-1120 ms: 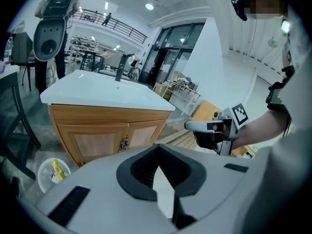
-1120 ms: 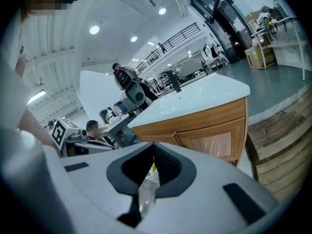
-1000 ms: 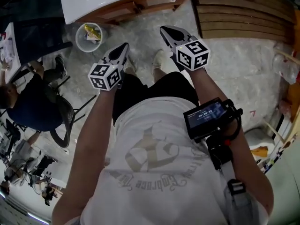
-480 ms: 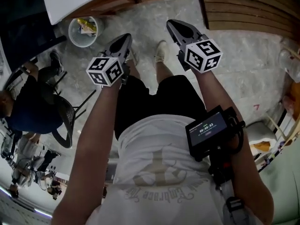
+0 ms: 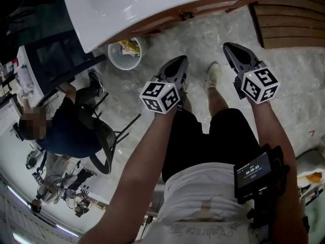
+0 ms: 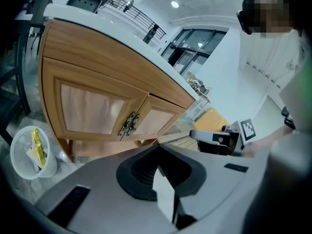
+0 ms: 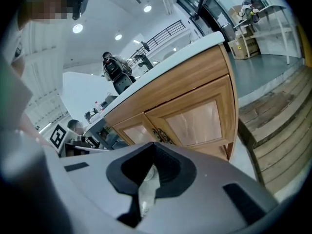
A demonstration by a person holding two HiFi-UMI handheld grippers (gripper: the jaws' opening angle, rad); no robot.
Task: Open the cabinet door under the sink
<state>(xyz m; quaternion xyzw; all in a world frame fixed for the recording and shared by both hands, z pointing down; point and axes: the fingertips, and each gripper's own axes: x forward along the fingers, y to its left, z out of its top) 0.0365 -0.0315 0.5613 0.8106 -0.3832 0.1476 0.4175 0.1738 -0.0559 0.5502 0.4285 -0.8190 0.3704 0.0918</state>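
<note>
Wide shot first: a pale marbled floor (image 5: 299, 80) fills the ground, and across the top of the head view runs a big white countertop (image 5: 152, 4). Under it sits the wooden cabinet (image 6: 97, 67), and that's our target. Its two panelled doors (image 6: 90, 108) are both flush and closed, meeting at the middle. To the right of the cabinet, slatted wooden steps (image 5: 289, 24) rise off the floor. Over on the left, a seated person (image 5: 71, 131) in a dark top is on a black chair (image 5: 109, 146), well apart from the action.

Just beside the cabinet's left end stands a white mesh wastebasket (image 5: 124, 55) with a yellow wrapper inside.

Now the tools. The left gripper (image 5: 179, 62) hovers over the floor in front of the cabinet, nose pointing toward it, jaws pressed together with nothing between them. The right gripper (image 5: 231, 49) hangs alongside, near the steps side, jaws likewise squeezed together on nothing. Neither one touches the cabinet. A small screen (image 5: 252, 173) is strapped on the right forearm.

Smallest of all: the ornate metal handles (image 6: 129, 125), a pair side by side where the doors meet, directly above the left gripper's closed tips in its own view.
</note>
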